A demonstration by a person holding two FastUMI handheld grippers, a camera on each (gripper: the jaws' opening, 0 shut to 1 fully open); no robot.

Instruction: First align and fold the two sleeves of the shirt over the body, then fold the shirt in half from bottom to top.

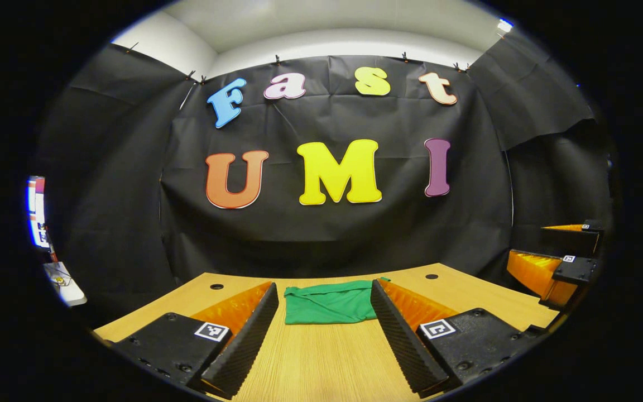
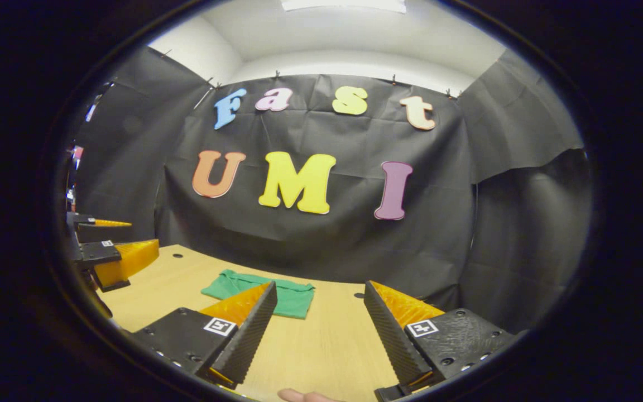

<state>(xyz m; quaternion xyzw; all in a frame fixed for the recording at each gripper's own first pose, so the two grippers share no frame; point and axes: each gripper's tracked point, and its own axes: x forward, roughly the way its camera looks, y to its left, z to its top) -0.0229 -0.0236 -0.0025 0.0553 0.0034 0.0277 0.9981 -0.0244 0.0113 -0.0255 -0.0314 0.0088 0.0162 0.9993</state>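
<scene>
A green shirt [image 1: 330, 302] lies folded into a small flat rectangle on the wooden table [image 1: 321, 363], toward its far edge. My left gripper [image 1: 324, 296] is open, held above the table, and the shirt shows in the gap between its fingers, farther off. In the right gripper view the same shirt [image 2: 293, 297] lies ahead and to the left. My right gripper [image 2: 318, 298] is open with nothing between its fingers. The right gripper [image 1: 556, 268] also shows at the right edge of the left gripper view, and the left gripper [image 2: 112, 251] at the left edge of the right gripper view.
The table [image 2: 327, 346] has small round holes [image 1: 216, 286] near its far corners. Black cloth walls close the booth right behind the far edge. A fingertip [image 2: 305, 396] shows at the bottom of the right gripper view.
</scene>
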